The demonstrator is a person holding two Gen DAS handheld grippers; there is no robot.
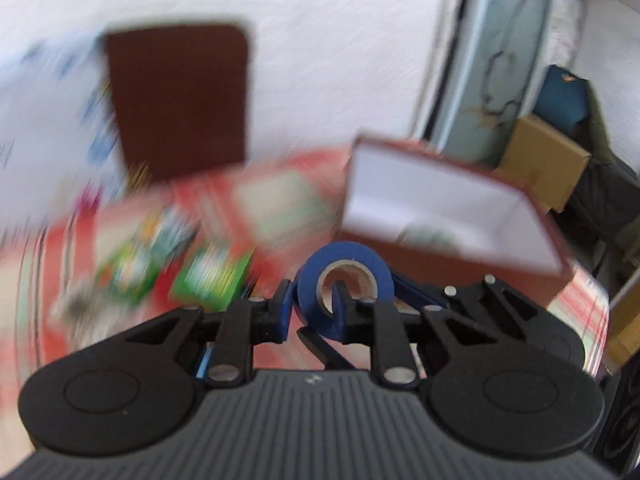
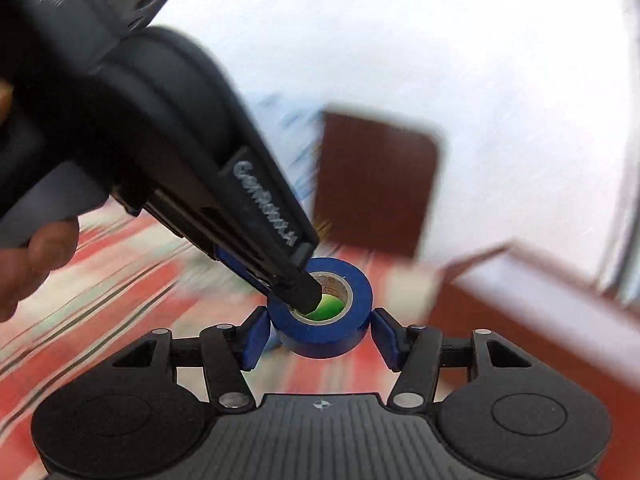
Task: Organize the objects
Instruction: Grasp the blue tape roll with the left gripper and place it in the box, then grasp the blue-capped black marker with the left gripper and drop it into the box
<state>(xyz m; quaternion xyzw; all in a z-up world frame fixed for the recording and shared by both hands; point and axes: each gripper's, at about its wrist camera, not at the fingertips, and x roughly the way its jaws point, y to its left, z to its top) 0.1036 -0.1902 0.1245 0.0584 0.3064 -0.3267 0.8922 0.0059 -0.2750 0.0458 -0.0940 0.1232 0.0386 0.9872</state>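
While the left gripper [image 1: 312, 312] clamps the wall of the blue tape roll [image 1: 345, 280], one finger inside its core, the red open box [image 1: 452, 216] stands just behind the roll; the step looks like carrying it there.

From the right wrist, the right gripper [image 2: 320, 338] stands spread, the roll [image 2: 320, 312] between its fingers but not squeezed; next it should close or withdraw.

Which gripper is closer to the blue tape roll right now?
Left. The left gripper grips the blue tape roll, one finger through its core, one outside its wall. The right gripper is open, fingers flanking the roll without clamping.
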